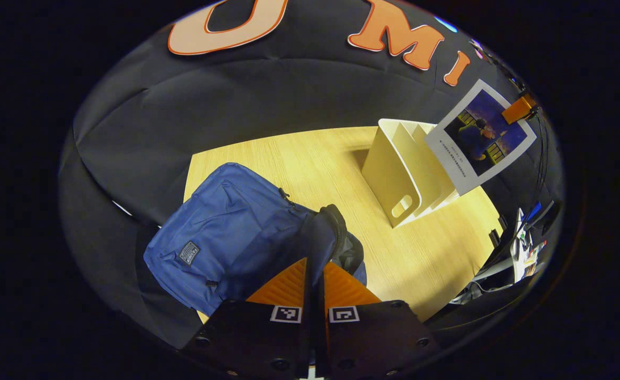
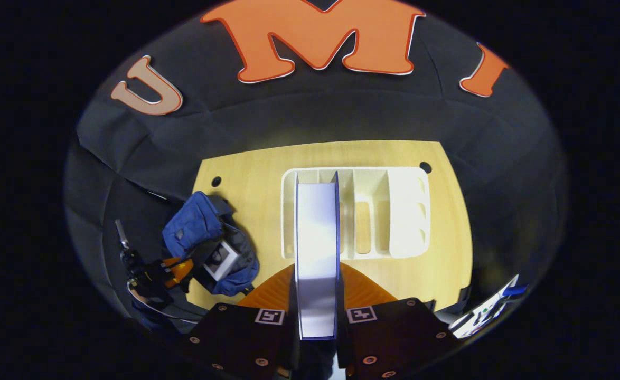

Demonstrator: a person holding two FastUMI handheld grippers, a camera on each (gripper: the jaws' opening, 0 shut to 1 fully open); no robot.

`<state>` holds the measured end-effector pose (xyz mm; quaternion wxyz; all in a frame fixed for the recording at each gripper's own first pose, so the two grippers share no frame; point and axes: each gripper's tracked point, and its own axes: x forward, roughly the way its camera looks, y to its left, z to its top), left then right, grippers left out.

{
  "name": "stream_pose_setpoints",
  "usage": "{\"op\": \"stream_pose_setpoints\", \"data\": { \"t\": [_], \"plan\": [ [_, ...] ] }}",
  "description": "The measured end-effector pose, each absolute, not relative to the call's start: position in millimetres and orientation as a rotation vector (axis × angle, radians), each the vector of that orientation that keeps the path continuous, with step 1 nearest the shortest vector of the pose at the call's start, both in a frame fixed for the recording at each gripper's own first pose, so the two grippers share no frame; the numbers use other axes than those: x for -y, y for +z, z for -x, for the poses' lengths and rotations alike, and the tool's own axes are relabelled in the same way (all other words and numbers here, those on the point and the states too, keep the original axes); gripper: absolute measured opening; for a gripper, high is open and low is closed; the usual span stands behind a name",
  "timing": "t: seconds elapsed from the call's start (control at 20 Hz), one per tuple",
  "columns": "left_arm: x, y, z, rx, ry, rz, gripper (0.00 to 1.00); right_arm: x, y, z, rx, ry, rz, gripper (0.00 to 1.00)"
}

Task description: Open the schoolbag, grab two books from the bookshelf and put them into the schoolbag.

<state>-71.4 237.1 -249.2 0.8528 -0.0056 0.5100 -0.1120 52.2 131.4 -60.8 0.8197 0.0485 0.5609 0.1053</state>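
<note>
Blue schoolbag (image 1: 220,232) edge pinched by left tongs (image 1: 315,274), right tongs (image 2: 316,287) clamping book (image 2: 316,237) above white bookshelf (image 2: 394,211).

One blue schoolbag (image 1: 220,232) at nine o'clock on the desk (image 1: 310,158); one white bookshelf (image 2: 384,211) at twelve o'clock; two books, one (image 2: 316,253) lifted out, one (image 2: 220,261) in the bag; two grippers, left (image 1: 314,277) and right (image 2: 315,295).

Staged recording booth, not a lived-in room: black cloth wall (image 2: 310,116) draped behind a light wood desk (image 2: 246,179) with cable holes. Props are a white divider bookshelf (image 2: 394,211) and blue schoolbag (image 1: 225,227). Cluttered equipment and cables (image 1: 521,248) sit past the desk edge.
</note>
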Motion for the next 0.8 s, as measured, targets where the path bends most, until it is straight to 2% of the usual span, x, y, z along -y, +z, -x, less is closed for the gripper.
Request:
{"op": "stream_pose_setpoints", "data": {
  "t": [0.5, 0.55, 0.6, 0.65, 0.8],
  "plan": [
    [-238, -242, 61, -1.048, -0.212, -0.037, 0.05, -231, -90, -3, -1.133, 0.435, -0.432, 0.28],
    [-236, -241, 60, -1.045, -0.206, -0.028, 0.05, -239, -98, 1, -1.148, 0.438, -0.500, 0.36],
    [-233, -242, 60, -1.047, -0.209, -0.023, 0.05, -239, -100, 6, -1.161, 0.442, -0.566, 0.36],
    [-234, -241, 59, -1.045, -0.202, -0.026, 0.05, -241, -104, 9, -1.163, 0.443, -0.621, 0.28],
    [-239, -240, 57, -1.048, -0.195, -0.040, 0.05, -257, -125, 16, -1.145, 0.433, -0.716, 0.26]
  ]
}}
